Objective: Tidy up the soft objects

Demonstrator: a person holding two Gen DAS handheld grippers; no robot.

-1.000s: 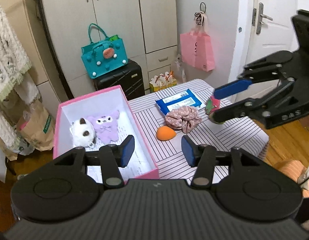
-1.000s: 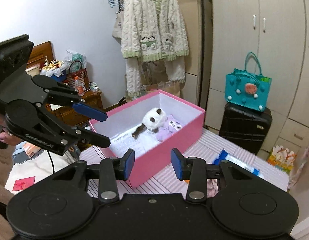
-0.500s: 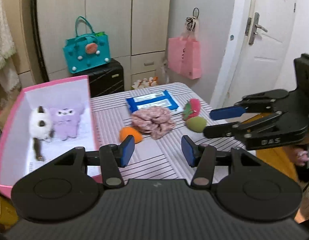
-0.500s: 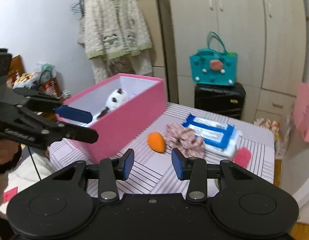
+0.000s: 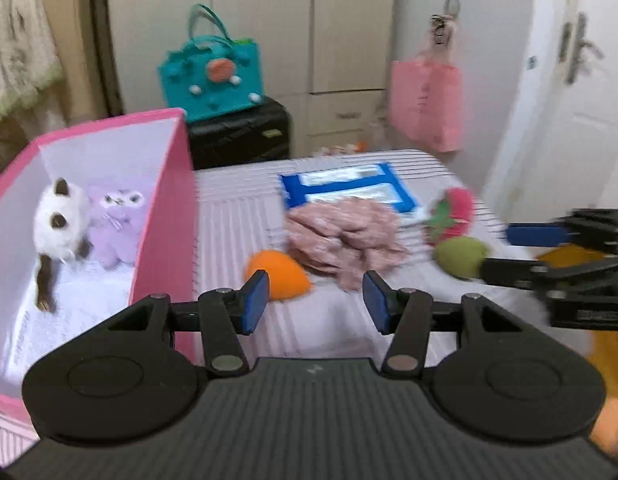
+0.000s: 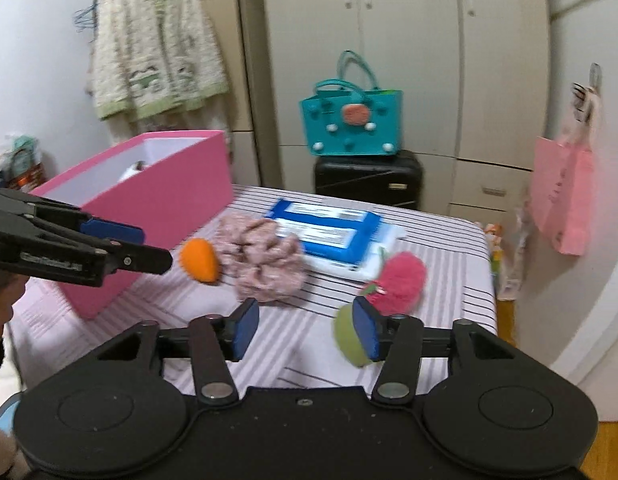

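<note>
- Right tool (image 6: 305,330) held wide and empty, low over the desk (image 6: 449,248), on the side far from the pink box (image 6: 149,216).
- Left tool (image 5: 315,300) likewise spread wide with nothing in it, close by the open box's long wall, aimed roughly at the orange sponge (image 6: 199,260).
- Judged to be reaching with the right tool for the green ball (image 6: 345,336), the loose item farthest from the pink box. Showed against the inner face of one pad; touching or not could not be told through the blur.
- Called for shifting sideways until the ball sat midway between the pads, then closing gently: looked soft and round, so likely to squirt out under an off-centre pinch.
- Needed care with the strawberry plush (image 6: 397,282), just beside the ball on the box-ward side, to avoid nipping both at once.
- Lay between there and the box: a pink scrunchie (image 6: 265,264) and the orange sponge, with a blue packet (image 6: 329,232) partly under the scrunchie.
- Already inside the pink box: a white plush cat (image 5: 59,216) and a purple plush (image 5: 117,220), side by side at the far end, with room left at the near end for a drop.
- Worth lifting well above the box wall on the carry across, and keeping clear of the left tool beside it.
</note>
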